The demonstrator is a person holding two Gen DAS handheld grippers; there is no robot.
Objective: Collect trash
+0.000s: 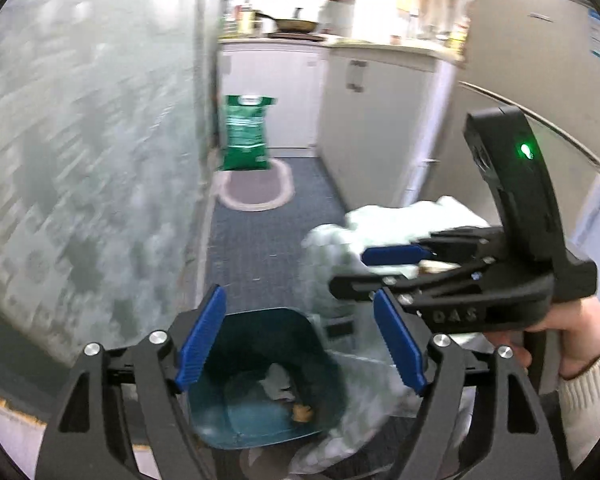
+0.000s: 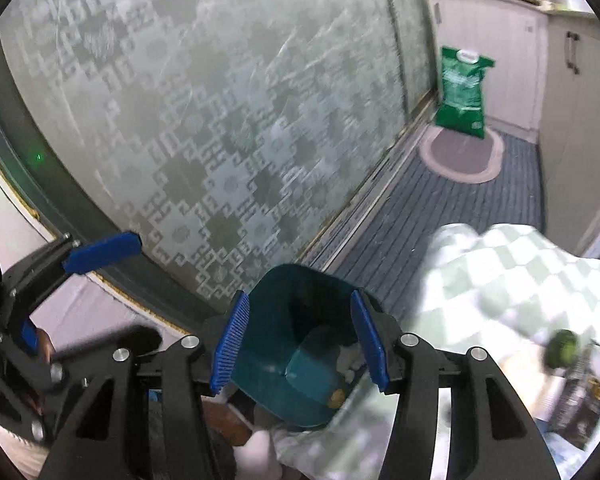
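Observation:
A teal trash bin [image 1: 260, 376] stands on the floor below me, with white paper scraps and a yellow-brown bit [image 1: 302, 412] at its bottom. It also shows in the right wrist view [image 2: 300, 360]. My left gripper [image 1: 300, 344] hangs open and empty above the bin's mouth. My right gripper [image 2: 300, 344] is open over the bin; in the left wrist view it [image 1: 374, 276] reaches in from the right. A white and green checked plastic bag [image 2: 512, 280] lies next to the bin, on its right.
A patterned frosted glass door [image 2: 220, 120] runs along the left. A green sack [image 1: 246, 132] stands on an oval mat [image 1: 256, 190] at the far end. White cabinets [image 1: 372, 112] line the right. A dark package [image 2: 580, 396] lies at the lower right.

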